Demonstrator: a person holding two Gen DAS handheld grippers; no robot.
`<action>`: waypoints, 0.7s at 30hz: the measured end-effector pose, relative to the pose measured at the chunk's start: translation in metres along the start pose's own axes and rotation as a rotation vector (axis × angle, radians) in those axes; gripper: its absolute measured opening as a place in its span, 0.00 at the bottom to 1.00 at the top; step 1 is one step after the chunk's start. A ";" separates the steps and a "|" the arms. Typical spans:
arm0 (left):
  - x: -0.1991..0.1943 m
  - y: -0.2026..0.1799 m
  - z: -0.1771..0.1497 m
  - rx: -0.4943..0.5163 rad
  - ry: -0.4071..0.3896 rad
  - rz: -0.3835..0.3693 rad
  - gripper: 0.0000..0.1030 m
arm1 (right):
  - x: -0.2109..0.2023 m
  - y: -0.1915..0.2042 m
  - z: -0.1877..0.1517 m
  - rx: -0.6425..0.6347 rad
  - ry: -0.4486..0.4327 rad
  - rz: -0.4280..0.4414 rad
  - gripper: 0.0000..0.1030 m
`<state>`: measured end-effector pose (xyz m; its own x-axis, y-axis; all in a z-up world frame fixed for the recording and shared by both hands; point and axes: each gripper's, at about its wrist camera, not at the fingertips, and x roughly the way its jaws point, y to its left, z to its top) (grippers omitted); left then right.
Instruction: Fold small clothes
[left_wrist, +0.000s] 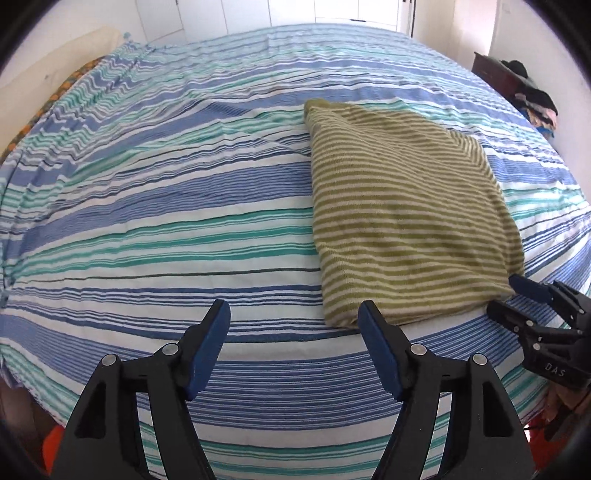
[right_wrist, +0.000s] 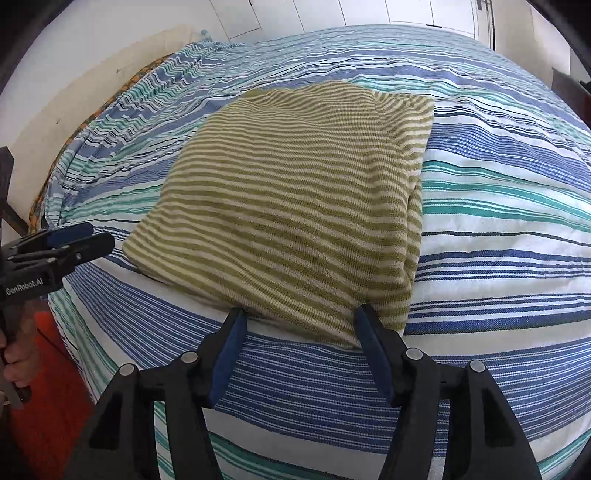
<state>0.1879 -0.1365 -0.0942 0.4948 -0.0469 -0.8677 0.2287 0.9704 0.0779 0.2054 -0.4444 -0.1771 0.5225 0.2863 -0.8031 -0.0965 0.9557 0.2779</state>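
striped garment (right_wrist: 291, 206) (folded) lies on the bedspread (right_wrist: 498, 229); left gripper (left_wrist: 293, 314) and right gripper (right_wrist: 301, 317) both gape wide, empty.

"DAS" in pale letters on the black body of the right gripper (left_wrist: 511, 299), seen at the lower right of the left wrist view; "GenRobot.AI" in white on the black body of the left gripper (right_wrist: 79, 238), seen at the left edge of the right wrist view; no other lettering, number or sign legible anywhere else in either view.
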 end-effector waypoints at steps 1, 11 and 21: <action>-0.002 0.001 -0.001 -0.001 -0.001 0.009 0.72 | -0.006 0.002 -0.001 0.002 -0.026 -0.003 0.62; -0.002 0.000 -0.008 0.001 0.017 0.040 0.72 | -0.039 -0.008 -0.025 0.100 -0.083 0.028 0.63; 0.014 0.048 0.035 -0.144 -0.015 -0.246 0.85 | -0.084 -0.063 0.024 0.185 -0.235 0.125 0.78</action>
<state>0.2357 -0.0988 -0.0856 0.4517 -0.2874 -0.8446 0.2222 0.9531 -0.2054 0.1879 -0.5302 -0.1147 0.6998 0.3567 -0.6189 -0.0278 0.8793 0.4754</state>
